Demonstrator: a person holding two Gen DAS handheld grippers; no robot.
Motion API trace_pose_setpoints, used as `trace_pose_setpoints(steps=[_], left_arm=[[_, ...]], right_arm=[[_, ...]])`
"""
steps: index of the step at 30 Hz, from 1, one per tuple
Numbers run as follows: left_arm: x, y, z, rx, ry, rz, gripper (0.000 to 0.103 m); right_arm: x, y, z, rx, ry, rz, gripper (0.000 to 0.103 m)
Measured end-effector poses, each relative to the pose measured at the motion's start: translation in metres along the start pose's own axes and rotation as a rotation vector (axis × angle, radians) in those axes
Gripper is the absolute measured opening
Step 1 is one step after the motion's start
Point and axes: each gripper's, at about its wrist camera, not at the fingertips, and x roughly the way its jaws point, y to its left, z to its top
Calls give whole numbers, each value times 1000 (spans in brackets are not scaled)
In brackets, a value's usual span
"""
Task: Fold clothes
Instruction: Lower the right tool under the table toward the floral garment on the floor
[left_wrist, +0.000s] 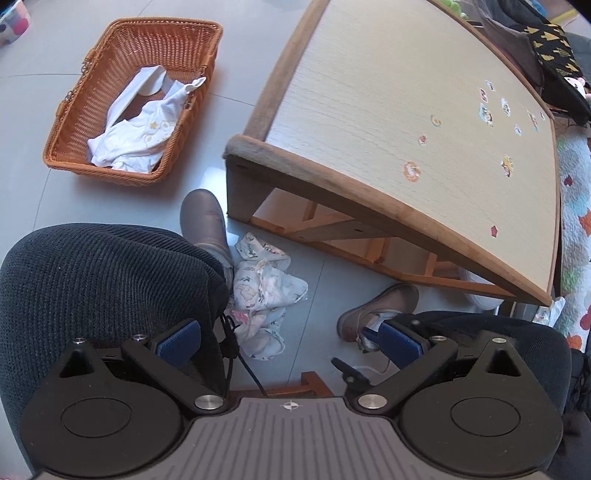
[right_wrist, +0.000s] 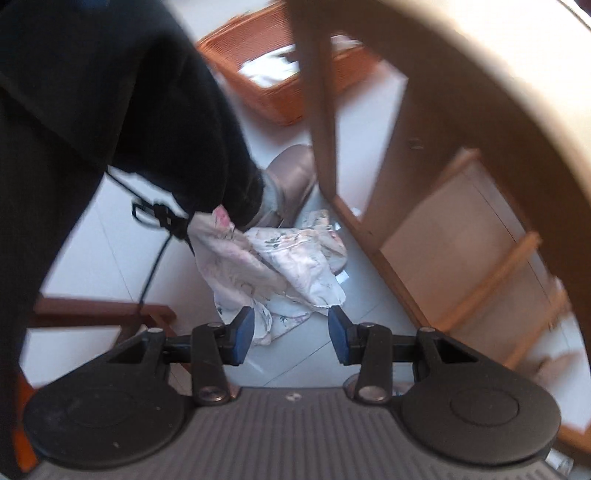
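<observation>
Task only beginning: floral garment (right_wrist: 280, 266) lying crumpled on floor, 12 o'clock of right gripper (right_wrist: 291, 330), jaws apart, empty. Left gripper (left_wrist: 290, 341) hanging wide apart, empty. Table (left_wrist: 406, 92) bearing nothing folded; white clothes (left_wrist: 140, 129) waiting in basket (left_wrist: 74, 107).

Both grippers (left_wrist: 290, 341) (right_wrist: 291, 334) have black linkage arms with silver screws, blue ribbed pads and grey grooved bases; the person wears dark knit trousers (left_wrist: 92, 280) and grey-brown boots (left_wrist: 205, 221)

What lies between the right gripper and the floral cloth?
Nothing: in the right wrist view the open right gripper hangs just above the floral cloth, only air between.
</observation>
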Motion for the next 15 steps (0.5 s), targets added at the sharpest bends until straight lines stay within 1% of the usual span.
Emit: trace_pose_setpoints(steps=[6, 10, 15], left_arm=[[-1, 6, 6, -9, 6, 5, 102], [-1, 9, 10, -16, 11, 6, 102], [-1, 12, 12, -15, 17, 4, 102]], right_arm=[[38, 11, 5, -219, 39, -24, 43], [57, 15, 8, -326, 37, -8, 43], [88, 26, 12, -461, 25, -13, 43]])
